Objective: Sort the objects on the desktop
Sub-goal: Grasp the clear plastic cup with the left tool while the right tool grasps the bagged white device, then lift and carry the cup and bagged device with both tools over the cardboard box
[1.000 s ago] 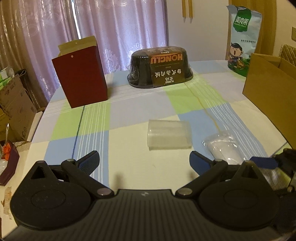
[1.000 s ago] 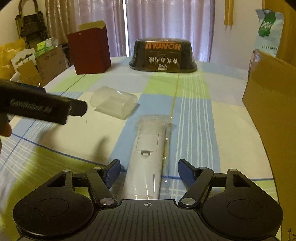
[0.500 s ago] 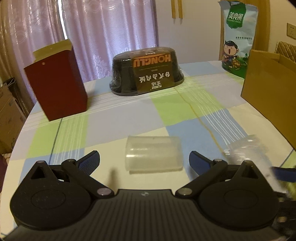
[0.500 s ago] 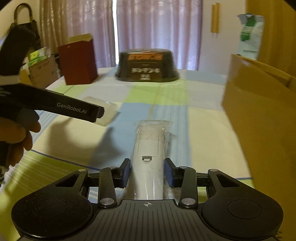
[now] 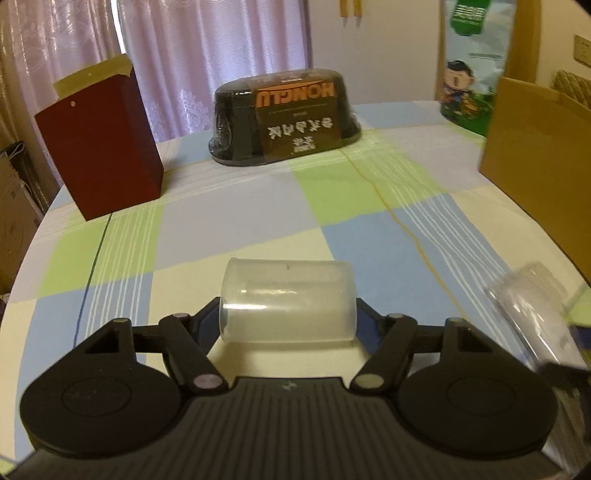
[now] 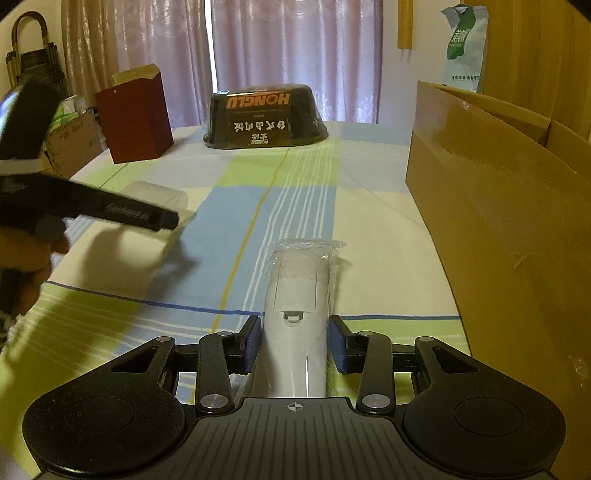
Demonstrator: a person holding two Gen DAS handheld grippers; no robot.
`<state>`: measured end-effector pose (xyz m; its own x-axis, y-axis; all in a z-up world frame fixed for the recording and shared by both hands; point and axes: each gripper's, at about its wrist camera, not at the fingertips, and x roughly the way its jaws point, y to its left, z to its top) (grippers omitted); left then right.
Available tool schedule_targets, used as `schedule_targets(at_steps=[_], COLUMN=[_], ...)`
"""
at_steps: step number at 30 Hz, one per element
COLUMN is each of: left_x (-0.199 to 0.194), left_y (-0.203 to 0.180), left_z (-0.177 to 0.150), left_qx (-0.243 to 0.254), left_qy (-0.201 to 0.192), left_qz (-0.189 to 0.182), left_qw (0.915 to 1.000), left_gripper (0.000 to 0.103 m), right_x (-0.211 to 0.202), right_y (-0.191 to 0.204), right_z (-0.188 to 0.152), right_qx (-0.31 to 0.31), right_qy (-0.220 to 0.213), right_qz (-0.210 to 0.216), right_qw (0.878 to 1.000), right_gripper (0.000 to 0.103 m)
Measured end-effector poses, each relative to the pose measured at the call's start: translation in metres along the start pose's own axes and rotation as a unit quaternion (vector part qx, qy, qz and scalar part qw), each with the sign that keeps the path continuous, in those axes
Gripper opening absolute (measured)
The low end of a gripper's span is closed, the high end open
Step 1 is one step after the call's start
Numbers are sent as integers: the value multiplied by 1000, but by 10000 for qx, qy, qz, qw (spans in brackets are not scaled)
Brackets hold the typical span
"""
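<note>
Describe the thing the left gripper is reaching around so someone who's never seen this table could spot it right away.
On the checked tablecloth, well in front of the dark red box, lies a clear plastic cup on its side between the left gripper fingers. It is see-through and empty, unlike the white wrapped remote.

Checked tablecloth [image 5: 236,221], green, blue, cream squares; lilac curtains [image 5: 221,55] behind far edge; stacked cardboard cartons [image 6: 72,142] off table's left side, beside dark folded frame [image 6: 27,55] against wall; wall socket [image 5: 583,51] at right; two yellow strips [image 5: 350,7] hanging on wall.
</note>
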<state>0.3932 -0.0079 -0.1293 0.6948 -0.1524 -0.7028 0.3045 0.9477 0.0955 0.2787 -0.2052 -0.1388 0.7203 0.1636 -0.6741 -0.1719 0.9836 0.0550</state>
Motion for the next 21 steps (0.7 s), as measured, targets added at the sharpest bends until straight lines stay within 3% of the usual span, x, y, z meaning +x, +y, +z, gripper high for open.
schedule_targets(at_steps=[5,21], left_x=[-47,-200], left_y=[-16,-79], left_z=[-23,-114], left_qx=[70,-7], left_qy=[-1,231], left_qz=[-63,-309], left_qw=[10000,9993], left_gripper=[68,68], right_x=[-21,-149], right_y=[0,-8], right_z=[-4,-56], right_qx=[6,118], right_qy=[51,173], right_qz=[71,-6], right_qw=[10000,9998], right_gripper=[38,38])
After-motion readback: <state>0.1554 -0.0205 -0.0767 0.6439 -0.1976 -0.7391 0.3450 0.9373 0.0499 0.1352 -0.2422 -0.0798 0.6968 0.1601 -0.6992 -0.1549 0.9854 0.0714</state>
